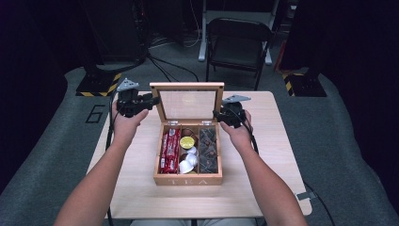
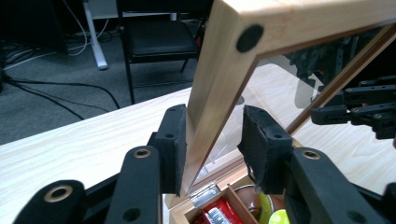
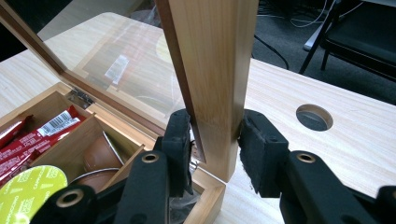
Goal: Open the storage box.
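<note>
A wooden tea box [image 1: 188, 180] stands mid-table with its glass lid [image 1: 188, 86] raised upright. Inside lie red packets [image 1: 170, 150], coffee capsules [image 1: 188, 155] and dark pyramid bags [image 1: 208, 149]. My left gripper [image 1: 151, 101] straddles the lid's left rail [image 2: 219, 84]; one pad [image 2: 176, 140] touches the wood, while the other pad [image 2: 257, 140] stands a little off it, so the gripper [image 2: 212, 126] is open. My right gripper [image 1: 219, 114] is shut on the lid's right rail [image 3: 215, 70], and in the right gripper view the gripper [image 3: 215, 128] has both pads against the wood.
The light wooden table [image 1: 263, 188] has bare room on both sides of the box and a round hole [image 3: 314, 116] near its far right. A black folding chair [image 1: 237, 42] and cables [image 1: 164, 66] lie on the floor beyond the far edge.
</note>
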Available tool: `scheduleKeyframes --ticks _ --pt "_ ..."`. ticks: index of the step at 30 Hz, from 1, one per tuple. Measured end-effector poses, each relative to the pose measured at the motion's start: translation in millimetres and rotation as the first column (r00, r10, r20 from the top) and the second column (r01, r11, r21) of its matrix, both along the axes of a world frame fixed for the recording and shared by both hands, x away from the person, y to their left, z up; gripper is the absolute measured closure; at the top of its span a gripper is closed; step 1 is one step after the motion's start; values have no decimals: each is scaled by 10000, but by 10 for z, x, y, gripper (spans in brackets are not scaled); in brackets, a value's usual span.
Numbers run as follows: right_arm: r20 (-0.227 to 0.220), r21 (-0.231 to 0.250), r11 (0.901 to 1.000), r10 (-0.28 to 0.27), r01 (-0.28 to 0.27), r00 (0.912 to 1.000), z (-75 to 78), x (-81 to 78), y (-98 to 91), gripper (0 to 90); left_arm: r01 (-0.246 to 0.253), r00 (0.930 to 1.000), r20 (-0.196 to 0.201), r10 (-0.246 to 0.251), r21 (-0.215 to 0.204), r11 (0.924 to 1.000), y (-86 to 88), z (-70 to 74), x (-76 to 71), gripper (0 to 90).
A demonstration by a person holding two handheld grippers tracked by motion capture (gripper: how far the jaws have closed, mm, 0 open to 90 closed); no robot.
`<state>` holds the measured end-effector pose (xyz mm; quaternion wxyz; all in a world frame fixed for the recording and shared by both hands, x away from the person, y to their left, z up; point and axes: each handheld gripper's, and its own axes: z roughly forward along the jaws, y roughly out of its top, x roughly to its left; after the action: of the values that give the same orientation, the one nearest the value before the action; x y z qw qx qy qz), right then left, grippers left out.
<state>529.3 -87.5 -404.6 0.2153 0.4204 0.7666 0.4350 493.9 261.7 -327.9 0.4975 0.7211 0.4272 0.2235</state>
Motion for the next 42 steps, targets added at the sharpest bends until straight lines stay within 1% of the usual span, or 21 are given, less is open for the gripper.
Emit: scheduleKeyframes --ticks 4,5,8,14,20,21,23,28,29,33,34,35,37,39,40,42 --pt "32 -63 10000 17 -17 10000 4 24 -1 640 6 10000 -47 -6 -3 10000 -9 -11 1 583" --pt "-43 -13 10000 -42 42 10000 6 23 4 641 6 10000 -47 -6 -3 10000 -9 -11 1 580" --pt "-26 -54 10000 -33 33 10000 9 38 4 642 -22 10000 -54 22 -7 10000 -13 -28 6 577" --pt "-111 23 9998 -183 184 9998 12 80 18 646 -89 9998 -175 88 -30 10000 -2 -63 29 569" --pt "-225 14 9997 -241 242 9995 21 131 21 649 -83 9997 -214 82 -27 10000 4 -94 -3 566" --pt "-296 88 9996 -280 282 9992 21 135 24 649 -57 9998 -211 56 -14 10000 10 -98 -6 566" --pt "-291 76 9996 -267 270 9992 21 153 21 649 -63 9996 -259 61 -66 10000 18 -106 -15 566" --pt "-352 -31 9993 -373 372 9987 24 192 28 650 -21 9997 -251 20 -44 10000 31 -114 -38 567" --pt "-452 76 9990 -447 451 9980 21 203 36 651 15 9998 -216 -16 -39 10000 31 -109 -48 566" --pt "-397 12 9992 -409 409 9984 15 236 29 651 69 9998 -194 -69 5 10000 31 -103 -64 566" --pt "-537 126 9986 -505 513 9973 15 241 38 651 82 9998 -186 -81 16 10000 30 -103 -67 566" --pt "-497 58 9989 -462 466 9977 14 257 31 651 99 9998 -197 -99 24 9999 30 -102 -71 565" --pt "-622 216 9980 -583 598 9964 3 284 35 651 95 9998 -185 -95 -23 10000 32 -105 -76 565" --pt "-662 255 9977 -611 629 9959 0 292 36 651 100 9998 -186 -101 -41 9999 35 -112 -79 565" --pt "-636 192 9980 -587 600 9962 0 305 32 651 115 9997 -196 -116 -27 9999 37 -115 -81 565" --pt "-762 203 9974 -669 686 9948 3 317 45 651 103 9997 -198 -104 -64 9999 43 -120 -88 565"
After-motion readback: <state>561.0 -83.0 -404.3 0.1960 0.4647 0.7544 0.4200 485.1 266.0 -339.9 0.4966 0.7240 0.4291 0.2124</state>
